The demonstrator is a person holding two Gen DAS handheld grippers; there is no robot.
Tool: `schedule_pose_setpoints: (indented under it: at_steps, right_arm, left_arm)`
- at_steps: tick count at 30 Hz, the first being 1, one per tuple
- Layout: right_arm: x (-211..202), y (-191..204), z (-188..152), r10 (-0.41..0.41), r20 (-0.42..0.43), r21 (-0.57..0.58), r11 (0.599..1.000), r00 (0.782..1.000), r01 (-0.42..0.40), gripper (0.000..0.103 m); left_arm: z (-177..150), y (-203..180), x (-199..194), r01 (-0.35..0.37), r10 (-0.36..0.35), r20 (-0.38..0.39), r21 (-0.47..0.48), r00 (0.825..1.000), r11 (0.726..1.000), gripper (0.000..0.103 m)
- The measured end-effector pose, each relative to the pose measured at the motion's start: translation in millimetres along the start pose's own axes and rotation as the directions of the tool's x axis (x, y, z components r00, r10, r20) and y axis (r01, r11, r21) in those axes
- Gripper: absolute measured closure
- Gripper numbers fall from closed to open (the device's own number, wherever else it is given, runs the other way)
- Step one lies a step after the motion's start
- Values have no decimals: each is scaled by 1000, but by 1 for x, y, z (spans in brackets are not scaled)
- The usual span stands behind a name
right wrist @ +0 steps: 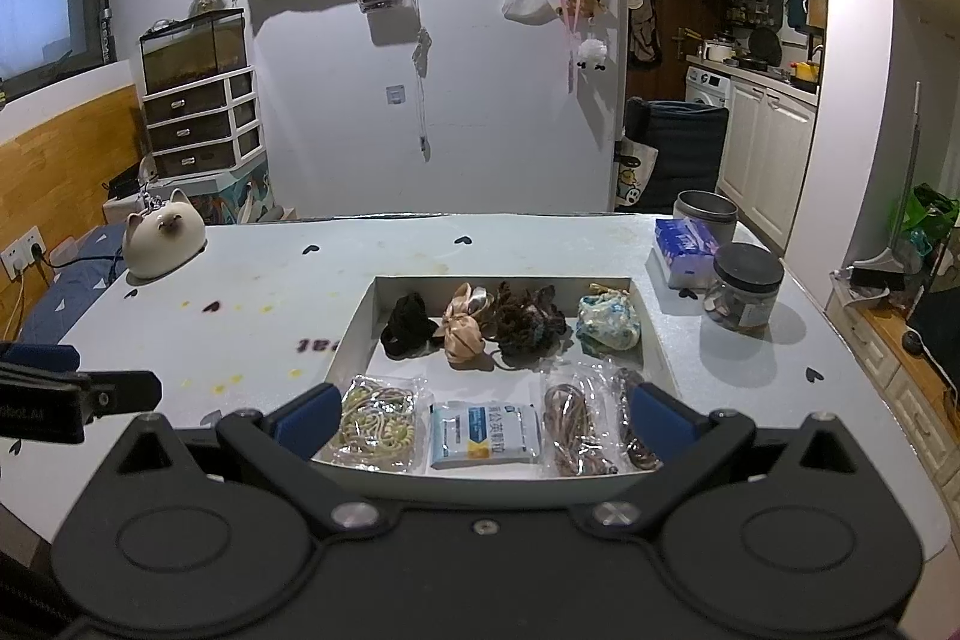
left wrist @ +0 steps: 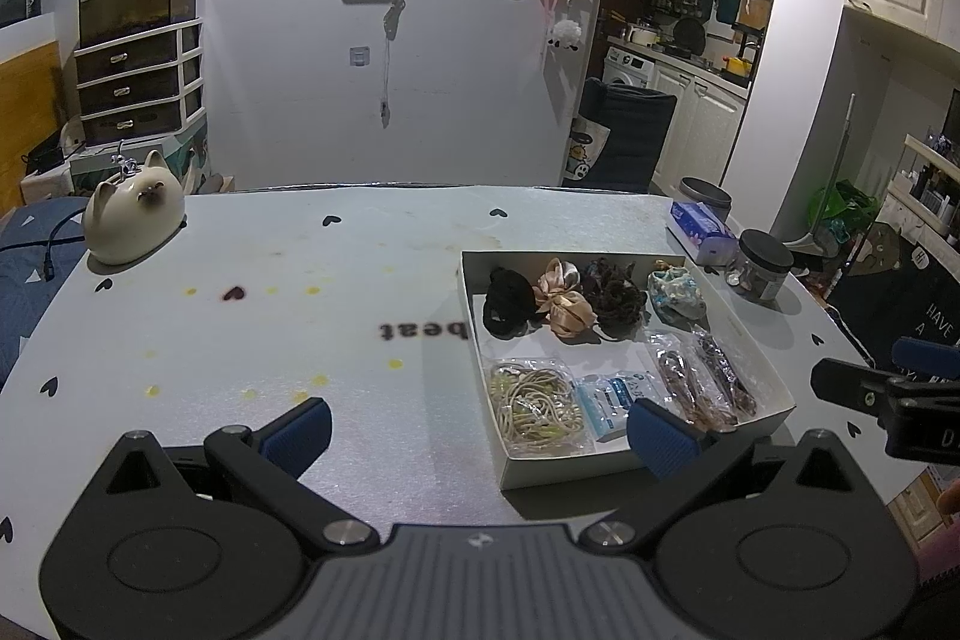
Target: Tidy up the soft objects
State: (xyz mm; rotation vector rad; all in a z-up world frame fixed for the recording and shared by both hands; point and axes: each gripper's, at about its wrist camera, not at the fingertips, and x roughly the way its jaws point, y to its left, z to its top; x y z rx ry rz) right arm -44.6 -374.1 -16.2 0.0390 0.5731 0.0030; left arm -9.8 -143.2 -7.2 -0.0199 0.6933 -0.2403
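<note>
On the pale table point(right wrist: 480, 244), the white tray point(right wrist: 654, 334) near its right edge already held four scrunchies point(right wrist: 528, 319) and bagged hair ties point(right wrist: 378, 421) in rows. Both the left gripper point(left wrist: 480, 427) and right gripper point(right wrist: 480, 415) hovered spread wide, holding nothing; the sorting looked nearly finished.

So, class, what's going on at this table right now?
A person holds two grippers, both open and empty. The left gripper and right gripper hover at the near edge of a white tray. In it, four scrunchies line the back and sealed packets the front. Nothing is being held.
</note>
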Motion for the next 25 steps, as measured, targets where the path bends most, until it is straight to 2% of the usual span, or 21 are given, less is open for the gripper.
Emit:
schedule_pose_setpoints:
  at_steps: [25]
  right_arm:
    - [0,-1,1,1,-1,1,1000,1000,-1,0]
  left_arm:
    - [1,6,0,1,-1,2,5,1000,1000,0]
